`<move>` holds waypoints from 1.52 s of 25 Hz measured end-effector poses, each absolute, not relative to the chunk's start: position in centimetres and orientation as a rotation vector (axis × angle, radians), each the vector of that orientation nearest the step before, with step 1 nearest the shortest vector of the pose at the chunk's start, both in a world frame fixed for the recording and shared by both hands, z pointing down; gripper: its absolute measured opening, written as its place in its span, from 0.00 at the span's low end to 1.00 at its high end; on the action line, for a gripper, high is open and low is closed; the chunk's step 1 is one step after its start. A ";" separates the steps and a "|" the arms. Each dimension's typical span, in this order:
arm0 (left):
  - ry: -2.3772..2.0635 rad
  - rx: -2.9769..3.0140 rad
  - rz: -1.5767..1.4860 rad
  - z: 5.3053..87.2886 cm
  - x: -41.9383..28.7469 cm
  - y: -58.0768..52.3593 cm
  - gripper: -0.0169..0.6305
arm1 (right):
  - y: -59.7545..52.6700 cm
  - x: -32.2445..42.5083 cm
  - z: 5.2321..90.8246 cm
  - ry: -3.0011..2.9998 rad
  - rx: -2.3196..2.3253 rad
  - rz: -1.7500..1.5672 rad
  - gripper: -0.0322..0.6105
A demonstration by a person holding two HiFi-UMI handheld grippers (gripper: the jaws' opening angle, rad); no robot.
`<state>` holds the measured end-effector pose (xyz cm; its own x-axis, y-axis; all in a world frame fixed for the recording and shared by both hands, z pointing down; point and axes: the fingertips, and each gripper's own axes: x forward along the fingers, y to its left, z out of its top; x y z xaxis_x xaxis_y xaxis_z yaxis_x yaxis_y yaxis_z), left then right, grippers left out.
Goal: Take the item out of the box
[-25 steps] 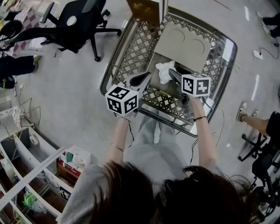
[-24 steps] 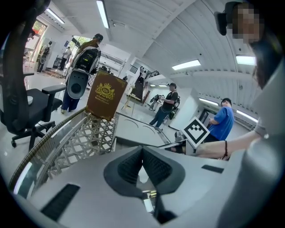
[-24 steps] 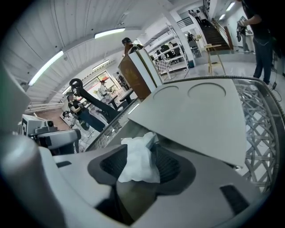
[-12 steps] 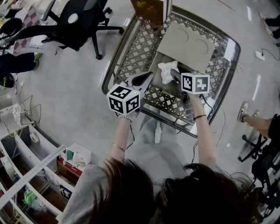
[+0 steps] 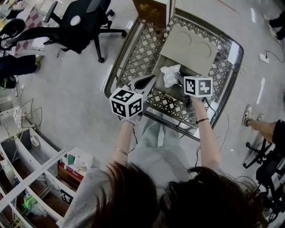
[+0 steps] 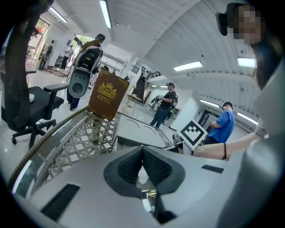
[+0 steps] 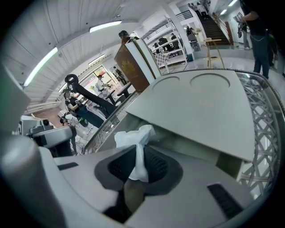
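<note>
A crumpled white plastic bag [image 5: 170, 73] sticks up at the open near side of a grey cardboard box [image 5: 193, 42], which lies in a wire-lattice cart [image 5: 133, 51]. My right gripper [image 5: 179, 77] has just been closing, and its pads now pinch a twisted strip of the bag [image 7: 136, 138]. The box's lid flap [image 7: 200, 107] slopes away just behind it. My left gripper [image 5: 151, 80] hovers over the cart's near rim, left of the bag, with its tips together and nothing in them [image 6: 142, 150].
A brown carton with a gold crest [image 5: 149, 9] stands upright at the cart's far end. A black office chair [image 5: 75, 22] is on the floor to the left, and shelving [image 5: 26, 178] at the lower left. Someone's foot [image 5: 247, 113] is at the right.
The right jaws, wide apart around the bag before, have closed onto it. The left gripper has stayed where it was.
</note>
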<state>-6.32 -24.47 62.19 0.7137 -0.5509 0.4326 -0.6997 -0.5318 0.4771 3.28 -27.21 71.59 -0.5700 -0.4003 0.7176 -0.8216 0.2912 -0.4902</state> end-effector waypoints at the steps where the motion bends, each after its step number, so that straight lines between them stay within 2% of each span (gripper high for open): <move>1: -0.946 2.278 0.301 62.1 -6.3 -24.5 0.05 | -27.2 3.3 71.4 -2.107 1.090 1.222 0.16; 22: -1.023 2.368 0.207 55.2 -7.9 -23.7 0.05 | -25.0 2.9 61.5 -2.361 1.092 1.130 0.16; 38: -1.051 2.473 0.120 48.8 -7.8 -23.2 0.05 | -24.6 4.4 53.0 -2.572 1.195 0.941 0.16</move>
